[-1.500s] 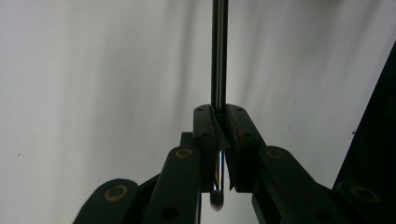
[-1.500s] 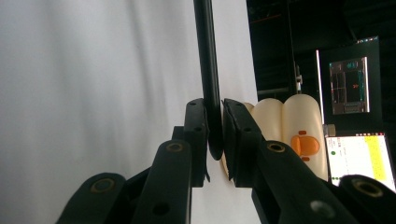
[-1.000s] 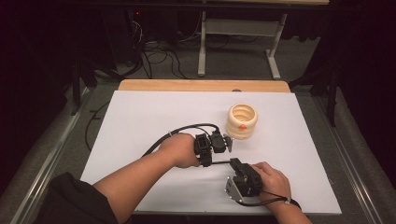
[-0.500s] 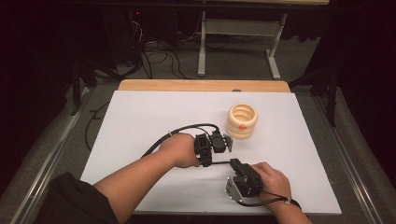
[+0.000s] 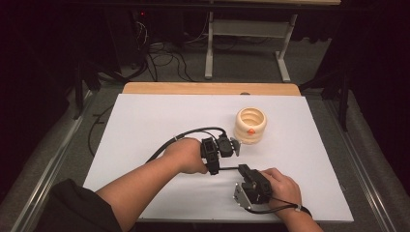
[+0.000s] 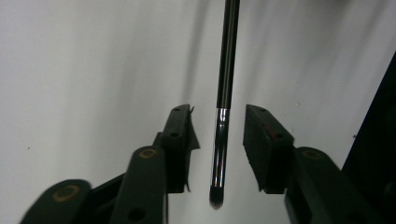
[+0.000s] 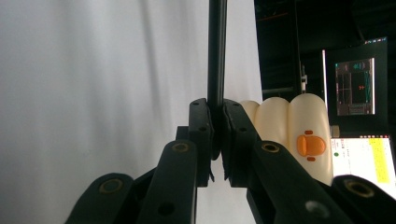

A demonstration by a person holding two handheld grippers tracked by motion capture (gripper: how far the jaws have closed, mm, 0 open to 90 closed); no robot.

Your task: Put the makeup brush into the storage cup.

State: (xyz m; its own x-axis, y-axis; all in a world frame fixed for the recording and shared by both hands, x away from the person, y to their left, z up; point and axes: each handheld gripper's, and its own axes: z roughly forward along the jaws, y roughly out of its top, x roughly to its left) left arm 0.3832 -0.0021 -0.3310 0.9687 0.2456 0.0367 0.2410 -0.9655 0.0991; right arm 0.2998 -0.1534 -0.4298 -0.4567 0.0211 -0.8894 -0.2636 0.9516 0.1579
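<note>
Above the white tabletop [image 5: 145, 125], the right gripper [image 7: 215, 140] pinches a thin black brush [image 6: 223, 116] tight, so the left gripper [image 6: 219, 140] has just spread its fingers, letting go.

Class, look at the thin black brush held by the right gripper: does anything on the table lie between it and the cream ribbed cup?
Nothing visible does. The brush is clamped in the right gripper; bare white table separates it from the cup.
</note>
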